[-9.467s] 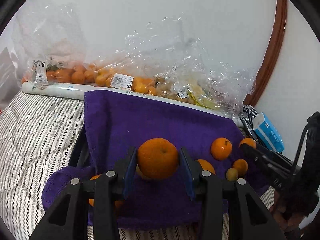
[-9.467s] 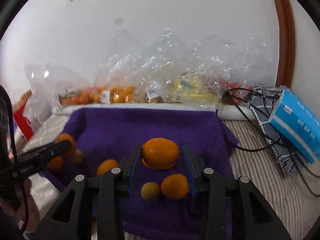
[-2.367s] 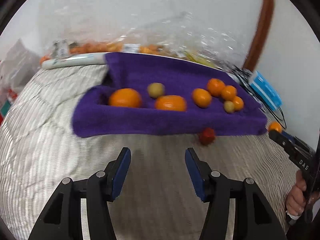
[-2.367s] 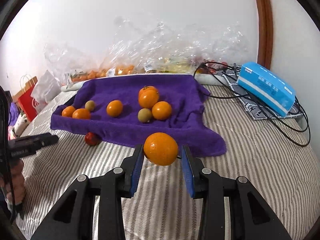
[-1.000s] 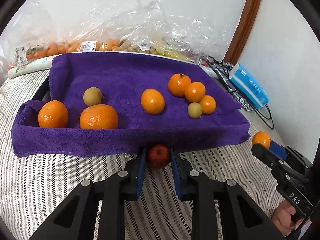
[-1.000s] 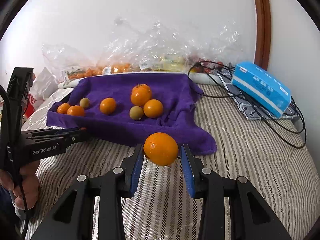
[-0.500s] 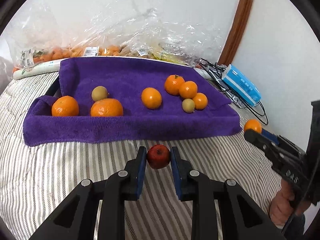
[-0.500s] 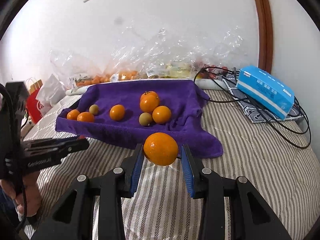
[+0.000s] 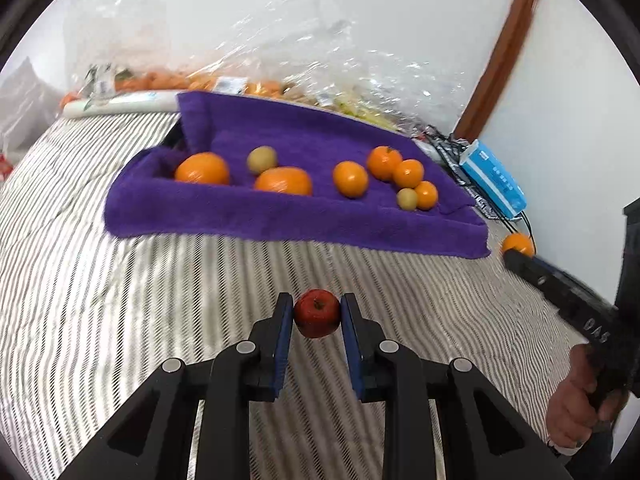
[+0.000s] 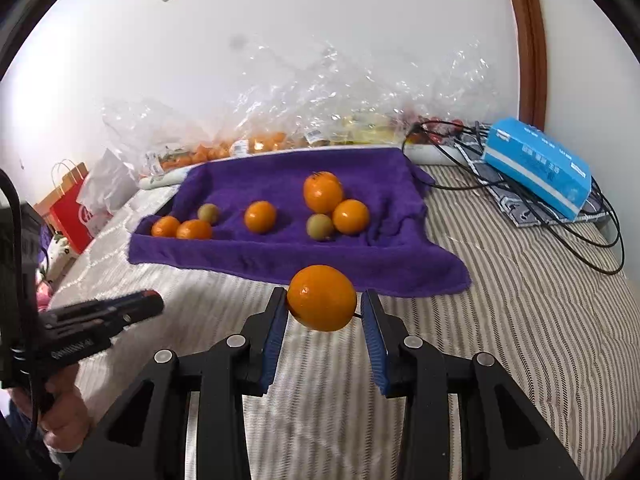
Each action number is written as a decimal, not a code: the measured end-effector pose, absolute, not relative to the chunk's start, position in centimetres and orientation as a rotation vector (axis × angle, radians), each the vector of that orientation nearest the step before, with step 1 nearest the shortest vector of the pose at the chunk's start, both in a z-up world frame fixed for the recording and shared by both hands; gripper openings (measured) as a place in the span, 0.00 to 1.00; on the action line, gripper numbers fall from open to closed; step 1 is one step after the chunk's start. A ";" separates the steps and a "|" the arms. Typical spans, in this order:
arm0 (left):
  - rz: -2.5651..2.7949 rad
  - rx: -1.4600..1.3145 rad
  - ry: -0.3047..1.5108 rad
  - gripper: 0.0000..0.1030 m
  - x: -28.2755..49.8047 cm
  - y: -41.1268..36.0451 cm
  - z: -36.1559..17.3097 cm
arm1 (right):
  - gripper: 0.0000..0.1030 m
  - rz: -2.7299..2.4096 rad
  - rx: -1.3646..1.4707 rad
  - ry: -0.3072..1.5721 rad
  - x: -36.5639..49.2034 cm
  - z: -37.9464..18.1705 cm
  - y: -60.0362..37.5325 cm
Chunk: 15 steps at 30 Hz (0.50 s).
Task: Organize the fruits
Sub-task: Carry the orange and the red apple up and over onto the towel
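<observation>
In the left wrist view, the left gripper sits low at centre, its jaws drawn nearly together and pressed on a small red fruit held clear above the striped bedding. That fruit looks light, smooth and firm; its round sides could slip, so squeezing across its widest part suits it. Across the upper middle lies the purple towel, carrying eight fruits: six orange, two small greenish. At the right edge, the right gripper carries an orange.

In the right wrist view, that gripper's jaws stand a little wider, clamped on the orange's flanks at lower centre, in front of the towel's near edge. It seems heavier, with a skin that likely gives, so moderate pressure should do.
</observation>
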<state>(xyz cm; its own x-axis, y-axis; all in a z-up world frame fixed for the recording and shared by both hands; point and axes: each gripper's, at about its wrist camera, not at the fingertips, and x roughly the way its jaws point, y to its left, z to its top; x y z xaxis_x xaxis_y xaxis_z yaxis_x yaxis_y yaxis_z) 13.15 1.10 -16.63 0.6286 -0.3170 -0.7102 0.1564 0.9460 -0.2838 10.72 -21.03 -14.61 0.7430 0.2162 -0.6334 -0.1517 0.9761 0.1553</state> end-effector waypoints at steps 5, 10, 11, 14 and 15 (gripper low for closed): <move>-0.231 -0.201 0.849 0.23 12.9 2.6 -15.3 | 0.36 0.198 0.103 0.681 10.9 -12.4 -20.5; -0.199 -0.187 0.820 0.23 13.6 3.6 -13.1 | 0.36 0.183 0.078 0.665 11.9 -10.8 -20.4; -0.192 -0.182 0.812 0.23 13.8 3.9 -12.5 | 0.36 0.181 0.075 0.657 12.2 -10.3 -20.5; -0.170 -0.170 0.794 0.23 14.5 4.5 -11.4 | 0.36 0.182 0.066 0.636 12.9 -9.0 -20.8; -0.161 -0.168 0.789 0.23 14.7 4.7 -11.0 | 0.36 0.180 0.063 0.631 13.1 -8.7 -20.9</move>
<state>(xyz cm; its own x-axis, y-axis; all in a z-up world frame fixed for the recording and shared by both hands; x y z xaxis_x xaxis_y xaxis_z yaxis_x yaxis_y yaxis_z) 14.74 4.66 -10.98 0.6938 -0.2065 -0.6899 0.0810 0.9743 -0.2101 13.11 -20.86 -8.67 0.7927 0.1862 -0.5805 -0.1477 0.9825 0.1135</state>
